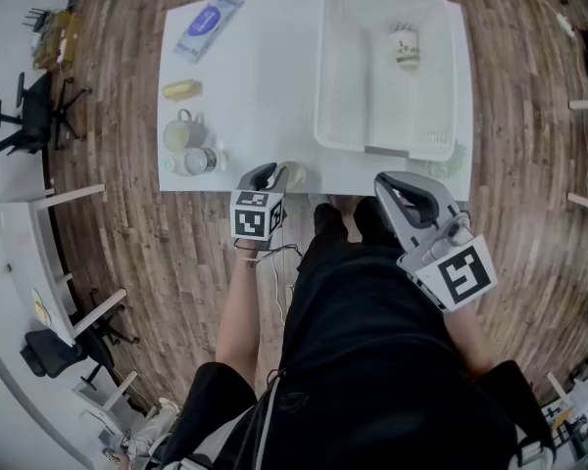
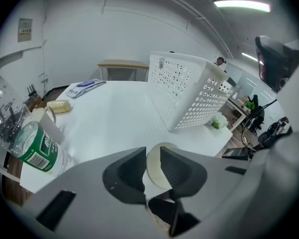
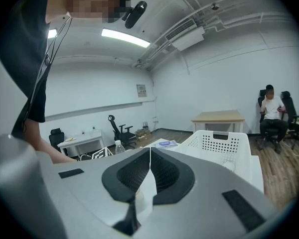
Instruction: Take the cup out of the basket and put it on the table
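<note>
Cream cup (image 2: pixel 157 167) sits between the slightly spread left tongs (image 2: pixel 153 149); right tongs (image 3: pixel 150 151) pressed together.

Open-plan office or lab room: wood-plank floor (image 1: pixel 529 86), black swivel chair (image 1: pixel 34 116) at nine o'clock from the white surface (image 1: pixel 265 76), spare wooden desk (image 3: pixel 220 116) beyond, strip light (image 3: pixel 124 37) and exposed ceiling ductwork (image 3: pixel 187 33) overhead.

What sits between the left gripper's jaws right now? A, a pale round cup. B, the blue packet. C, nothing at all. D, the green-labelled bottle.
A: the left gripper view shows the pale round cup in the gap of the left gripper, whose jaws stand slightly apart, while the bottle and the blue packet lie off to the side on the table.
</note>
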